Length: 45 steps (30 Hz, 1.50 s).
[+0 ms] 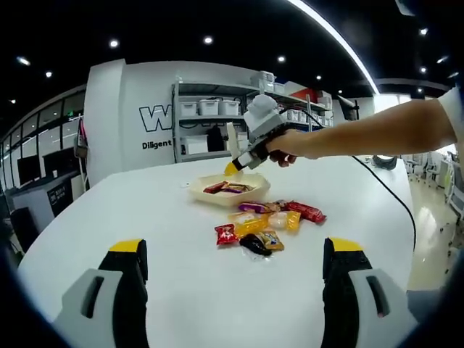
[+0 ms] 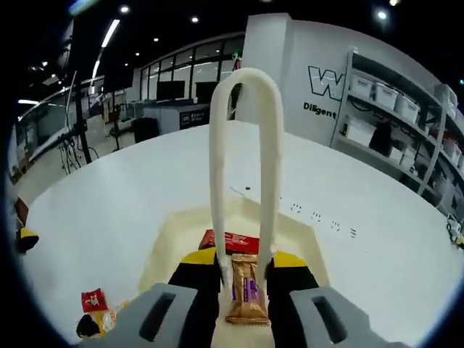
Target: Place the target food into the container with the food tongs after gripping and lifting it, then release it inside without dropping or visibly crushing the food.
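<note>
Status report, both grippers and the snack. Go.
Right gripper shut on tongs, brown snack bar held over tray. Left gripper open, idle. Nothing blocking.

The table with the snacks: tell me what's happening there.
A person is moving wrapped snacks into a shallow cream container with food tongs clamped in the right gripper. The tongs hold a brown-wrapped bar over the container, which already has a red packet inside. More snacks lie on the white table. The left gripper hangs open and empty.
</note>
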Available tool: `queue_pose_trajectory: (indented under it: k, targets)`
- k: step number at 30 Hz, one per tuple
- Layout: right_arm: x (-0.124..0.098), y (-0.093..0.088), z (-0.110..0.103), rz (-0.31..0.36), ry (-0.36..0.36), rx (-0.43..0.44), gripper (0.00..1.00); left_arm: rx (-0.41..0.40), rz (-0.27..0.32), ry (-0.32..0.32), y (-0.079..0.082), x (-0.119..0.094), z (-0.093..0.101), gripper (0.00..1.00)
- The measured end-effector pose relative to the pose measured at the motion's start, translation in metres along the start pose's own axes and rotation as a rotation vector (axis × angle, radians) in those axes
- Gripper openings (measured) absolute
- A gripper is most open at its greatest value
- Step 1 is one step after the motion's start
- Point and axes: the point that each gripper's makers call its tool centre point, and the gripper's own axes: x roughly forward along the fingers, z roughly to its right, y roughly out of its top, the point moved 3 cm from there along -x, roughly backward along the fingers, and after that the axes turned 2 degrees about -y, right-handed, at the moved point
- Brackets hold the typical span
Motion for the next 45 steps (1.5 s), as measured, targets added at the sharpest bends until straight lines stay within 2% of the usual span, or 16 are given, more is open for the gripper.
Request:
queue_pose_trajectory:
  k: [5, 10, 15, 22, 26, 29, 34, 37, 40, 43, 45]
  targets:
    - [-0.026, 0.001, -0.009, 0.020, 0.021, 0.031, 0.18, -0.017, -0.005, 0.003, -0.004, -0.004, -0.001, 0.99]
    - [-0.054, -0.007, -0.016, 0.029, 0.043, 0.074, 0.18, -0.034, 0.002, 0.007, -0.002, -0.008, -0.003, 0.99]
    - [-0.087, -0.026, -0.023, 0.022, 0.048, 0.095, 0.18, -0.034, 0.000, 0.010, -0.004, -0.012, 0.000, 0.99]
    - [-0.115, -0.056, -0.035, -0.010, 0.054, 0.156, 0.18, -0.024, -0.001, 0.011, 0.000, -0.021, 0.008, 0.99]
    - [-0.120, -0.072, -0.040, -0.031, 0.048, 0.166, 0.19, -0.031, 0.003, 0.020, 0.004, -0.025, 0.010, 0.99]
    - [-0.125, -0.087, -0.045, -0.047, 0.040, 0.206, 0.19, -0.014, -0.011, 0.026, 0.004, -0.027, 0.013, 0.99]
    - [-0.125, -0.098, -0.049, -0.050, 0.030, 0.242, 0.20, -0.021, -0.012, 0.025, 0.007, -0.030, 0.017, 0.99]
    - [-0.123, -0.103, -0.053, -0.056, 0.014, 0.234, 0.20, -0.020, -0.011, 0.023, 0.006, -0.032, 0.018, 0.99]
    - [-0.123, -0.109, -0.055, -0.063, -0.019, 0.232, 0.21, -0.024, -0.010, 0.019, 0.005, -0.035, 0.017, 0.99]
    - [-0.124, -0.114, -0.061, -0.071, -0.033, 0.266, 0.22, -0.025, -0.006, 0.017, 0.003, -0.036, 0.015, 0.99]
    - [-0.125, -0.114, -0.060, -0.066, -0.068, 0.251, 0.22, -0.029, -0.003, 0.012, 0.003, -0.036, 0.015, 0.99]
